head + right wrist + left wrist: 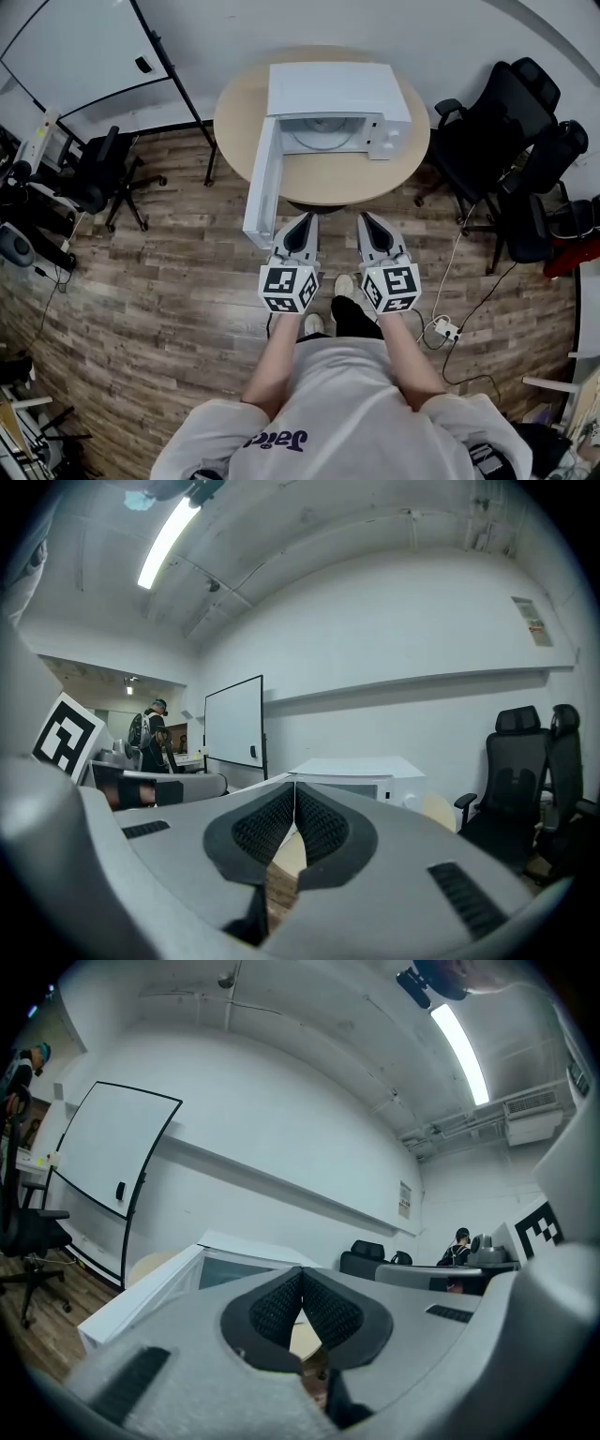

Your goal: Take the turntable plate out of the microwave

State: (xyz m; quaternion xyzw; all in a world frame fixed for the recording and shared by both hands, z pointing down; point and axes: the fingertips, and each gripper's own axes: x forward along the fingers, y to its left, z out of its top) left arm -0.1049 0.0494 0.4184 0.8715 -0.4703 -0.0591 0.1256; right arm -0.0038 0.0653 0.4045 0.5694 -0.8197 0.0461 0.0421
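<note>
While its door (262, 178) hangs open, the microwave (337, 89) holds the turntable plate (323, 138).

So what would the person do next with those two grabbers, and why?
Probably reach both forward toward the microwave, opening one gripper on the way. Its door stands open and the turntable plate lies inside, but the left gripper and right gripper are both shut, empty, and short of the round table.
</note>
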